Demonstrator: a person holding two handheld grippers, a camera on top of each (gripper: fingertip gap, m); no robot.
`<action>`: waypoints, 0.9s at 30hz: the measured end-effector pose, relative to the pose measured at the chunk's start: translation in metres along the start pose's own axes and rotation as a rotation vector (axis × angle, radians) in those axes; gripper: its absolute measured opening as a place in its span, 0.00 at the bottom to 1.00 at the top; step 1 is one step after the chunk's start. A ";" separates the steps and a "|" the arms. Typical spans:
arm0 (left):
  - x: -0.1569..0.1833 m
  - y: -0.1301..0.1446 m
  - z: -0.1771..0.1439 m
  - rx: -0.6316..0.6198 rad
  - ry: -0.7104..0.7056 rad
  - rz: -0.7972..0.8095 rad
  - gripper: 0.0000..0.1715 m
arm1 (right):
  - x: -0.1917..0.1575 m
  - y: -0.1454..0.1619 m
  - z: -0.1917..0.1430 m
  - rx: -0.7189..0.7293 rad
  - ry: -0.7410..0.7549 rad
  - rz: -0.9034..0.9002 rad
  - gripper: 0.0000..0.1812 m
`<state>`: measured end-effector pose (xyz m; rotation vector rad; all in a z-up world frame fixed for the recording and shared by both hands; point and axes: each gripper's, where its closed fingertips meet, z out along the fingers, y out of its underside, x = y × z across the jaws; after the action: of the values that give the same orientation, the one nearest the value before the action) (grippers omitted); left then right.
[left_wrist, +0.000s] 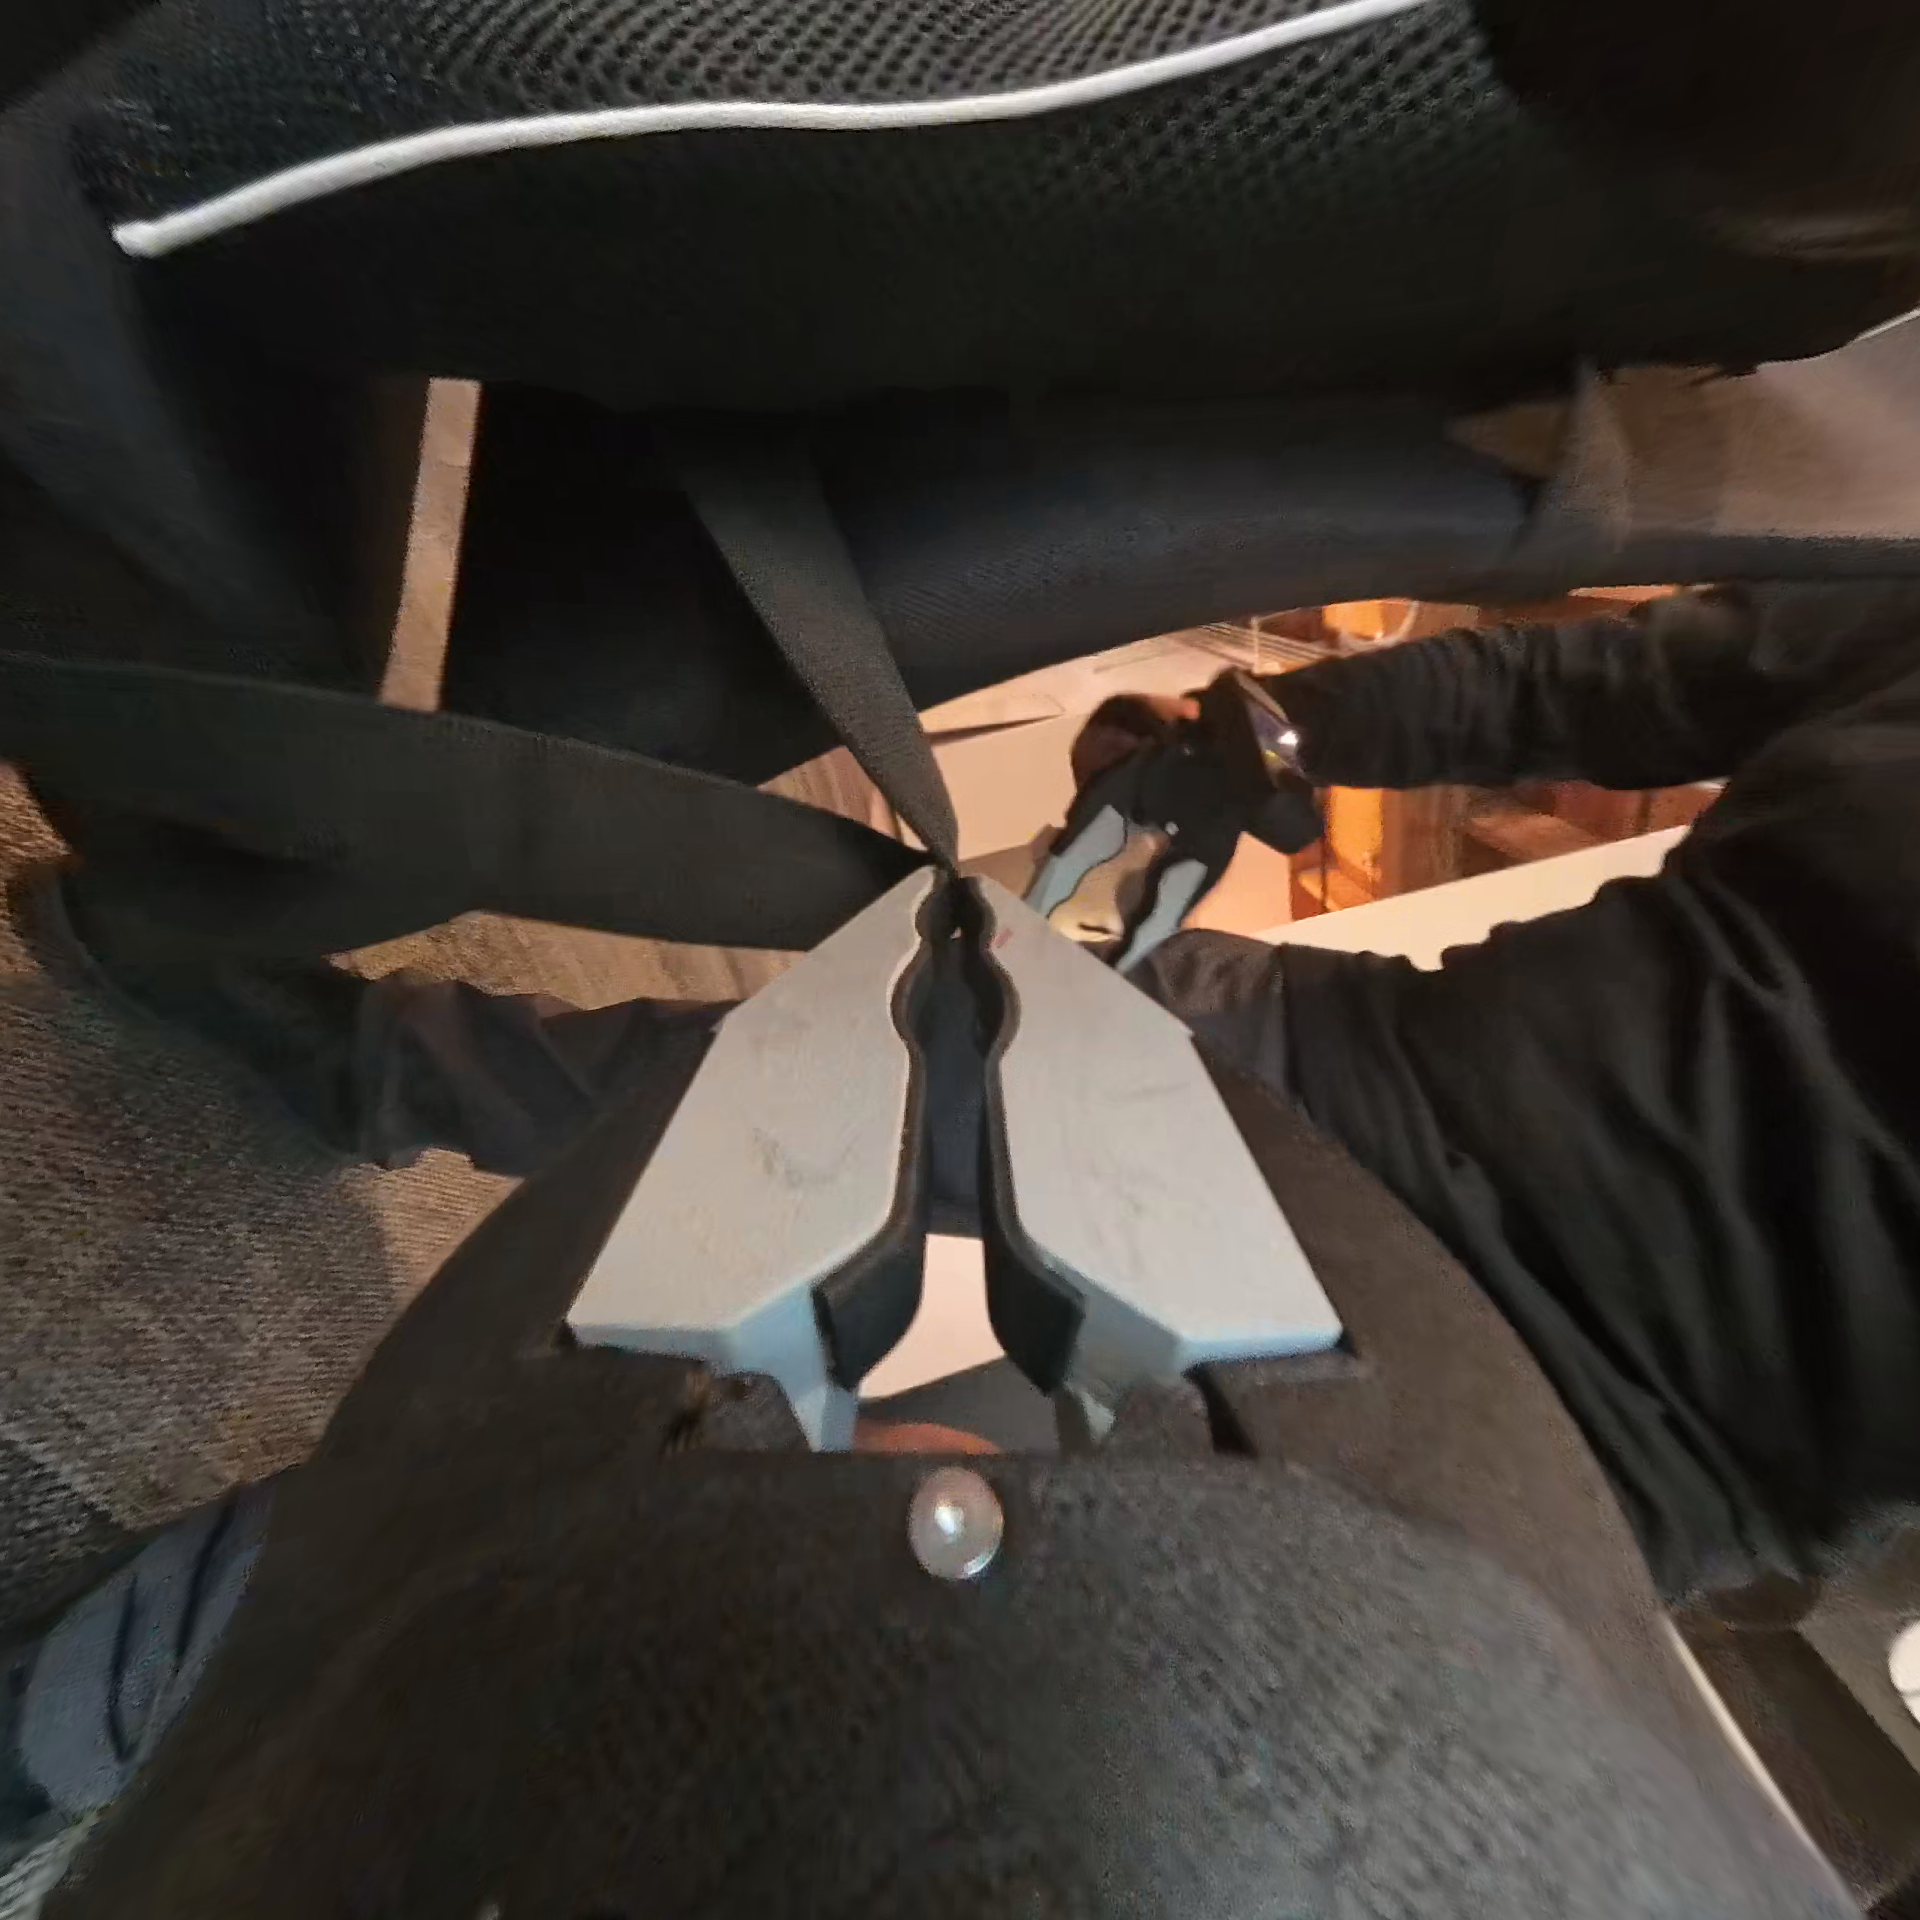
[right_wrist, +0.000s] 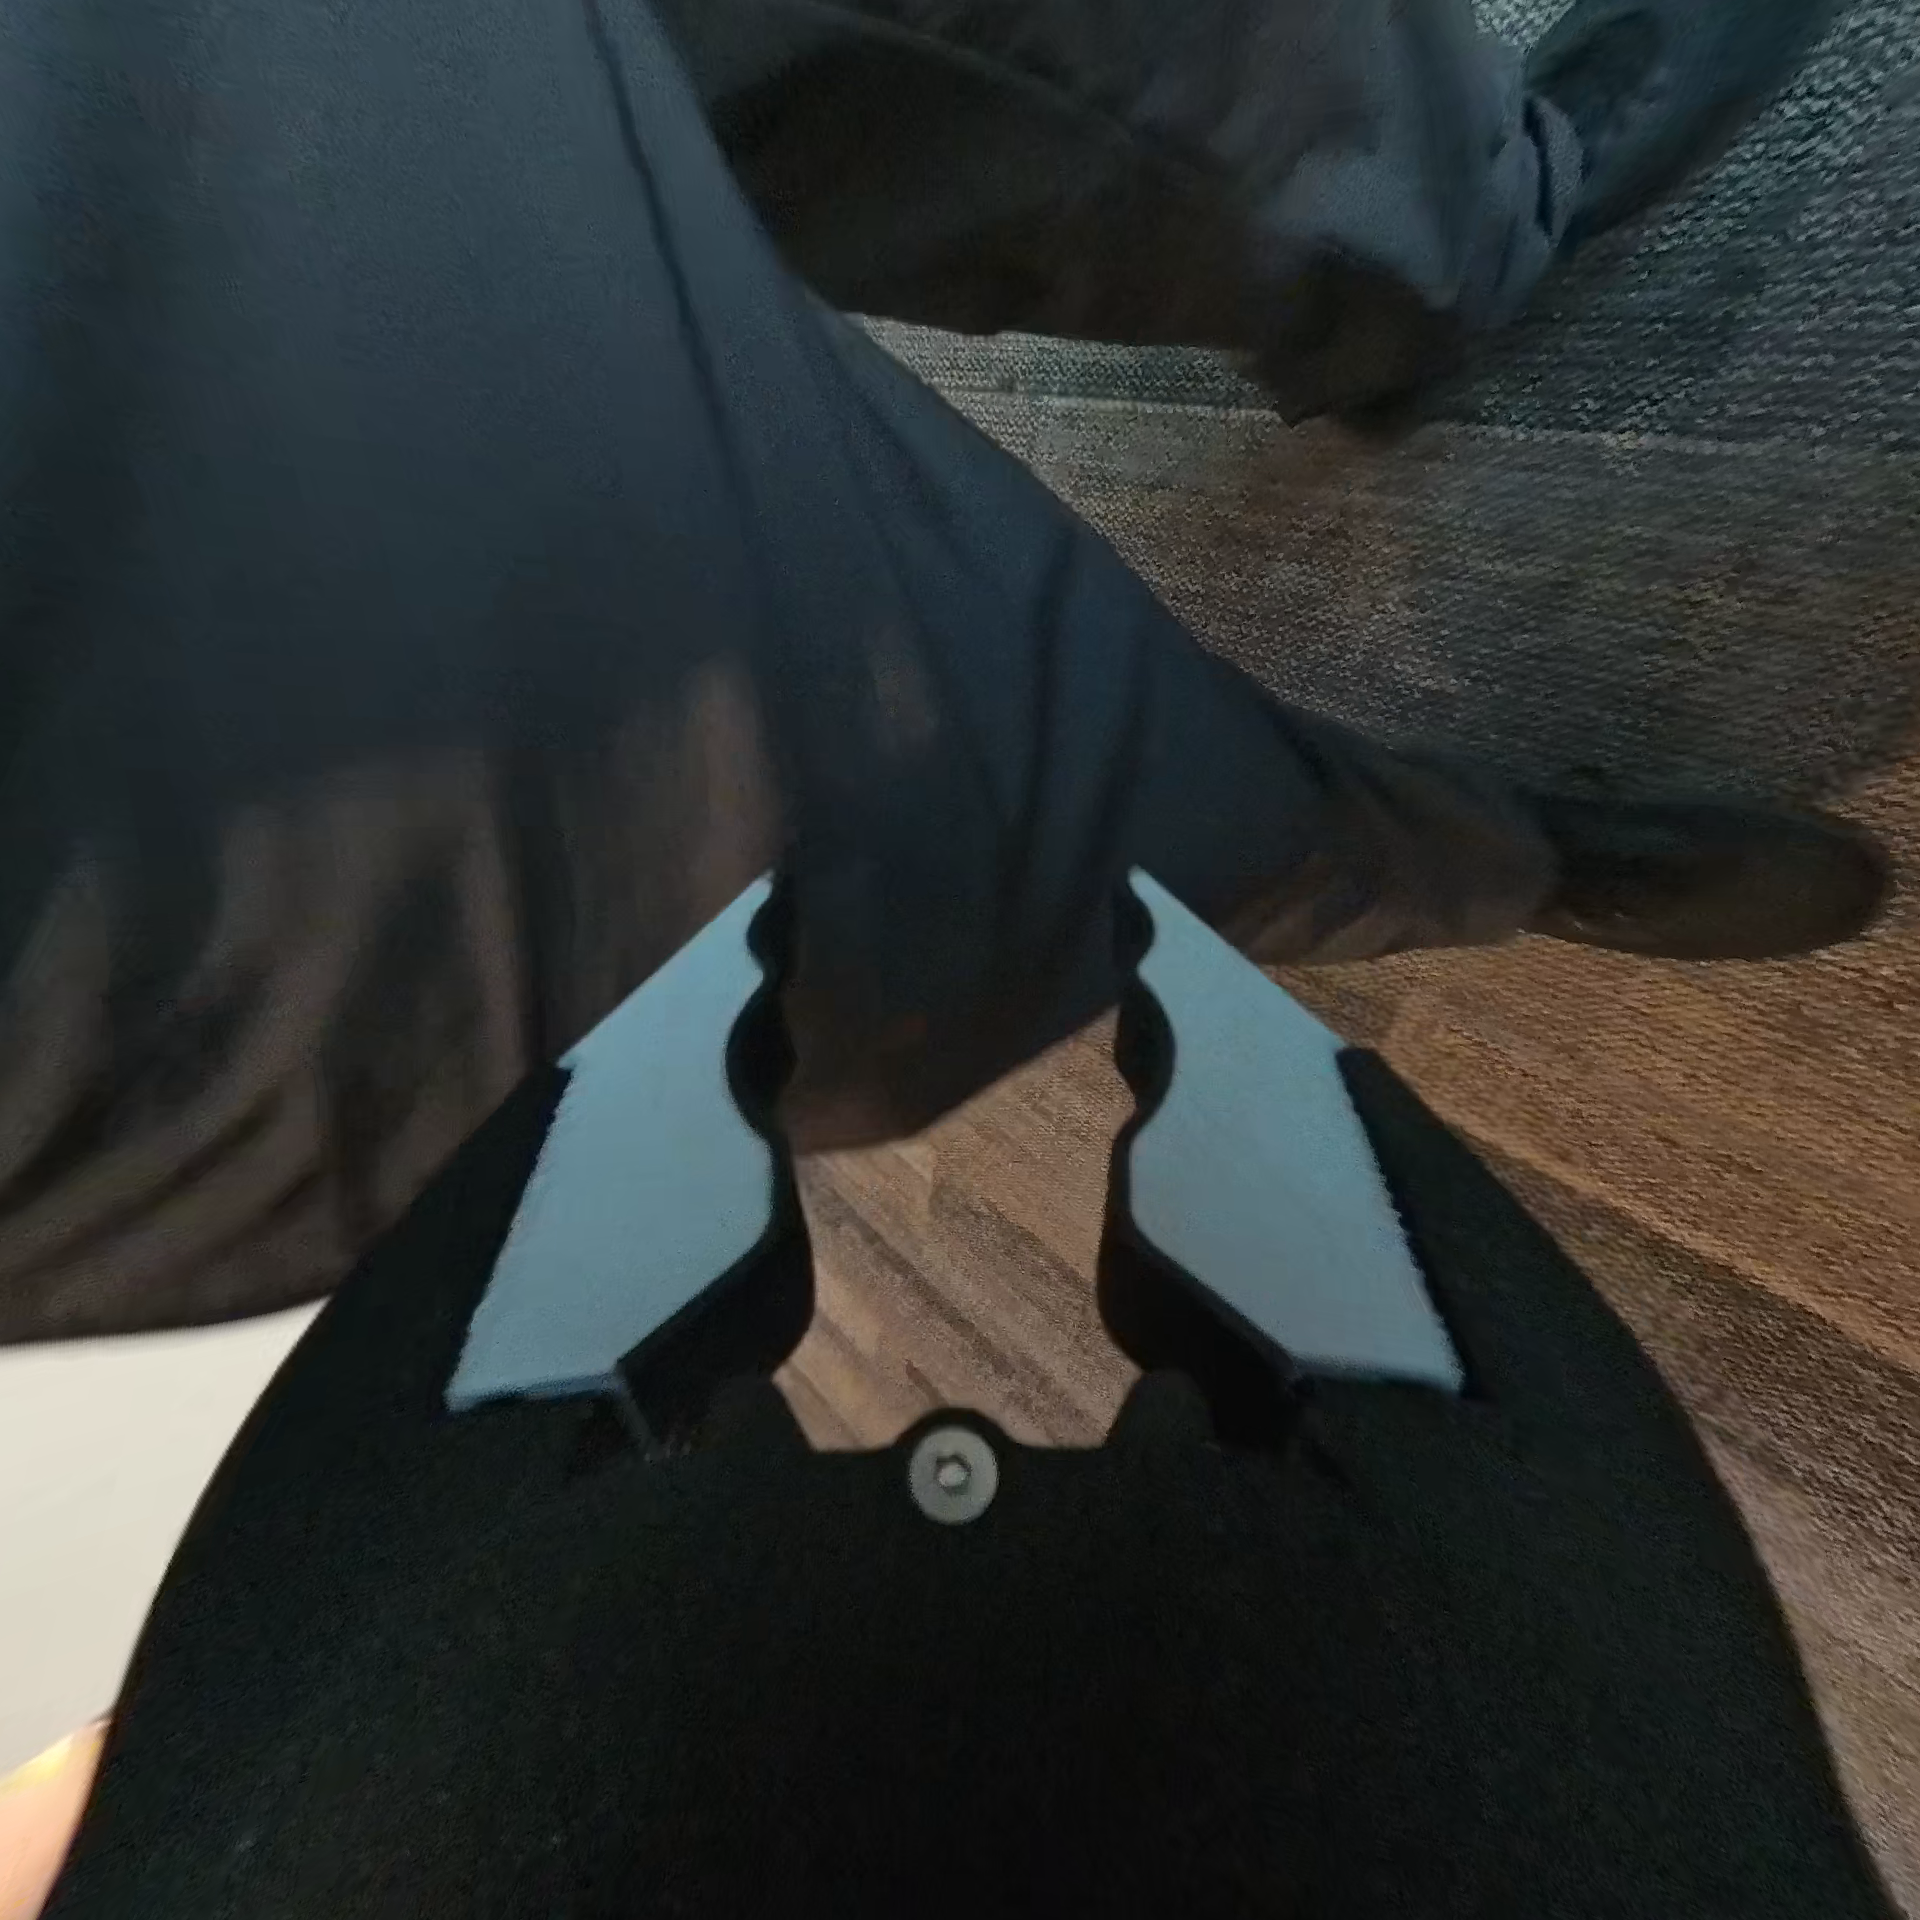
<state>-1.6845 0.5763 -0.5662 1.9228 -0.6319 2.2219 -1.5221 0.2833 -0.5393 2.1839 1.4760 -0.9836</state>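
My left gripper (left_wrist: 951, 894) is shut on a black webbing strap (left_wrist: 821, 634) that runs up to a black mesh backpack (left_wrist: 790, 197) with a white piping line, held up above me. A second band of the strap (left_wrist: 416, 821) runs off to the left. My right gripper (right_wrist: 951, 914) is open, its jaws wide apart, close over dark trouser cloth (right_wrist: 436, 520) on a person's leg; nothing is between the fingers. The right gripper also shows farther off in the left wrist view (left_wrist: 1117, 894), held by a hand in a black sleeve (left_wrist: 1507, 707).
A person in black clothing (left_wrist: 1610, 1143) fills the right of the left wrist view. Grey carpet (left_wrist: 156, 1195) lies to the left. In the right wrist view there is wood-grain floor (right_wrist: 1455, 1143), grey carpet (right_wrist: 1558, 540) and a dark shoe (right_wrist: 1714, 883). Across from one pair of fingers to the other is roughly 35 centimeters.
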 end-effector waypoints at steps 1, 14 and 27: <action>-0.001 0.003 0.003 -0.022 -0.005 -0.010 0.00 | 0.006 0.001 -0.011 0.006 0.023 -0.003 0.36; -0.023 0.030 0.025 -0.160 0.031 -0.130 0.00 | 0.167 -0.247 -0.040 0.837 0.537 0.295 0.45; -0.015 0.021 0.010 -0.267 -0.011 -0.193 0.00 | 0.219 -0.258 -0.066 0.810 0.983 0.200 0.29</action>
<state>-1.6805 0.5557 -0.5845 1.7818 -0.6741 1.9057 -1.6821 0.5780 -0.6183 3.6706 1.1965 -0.4377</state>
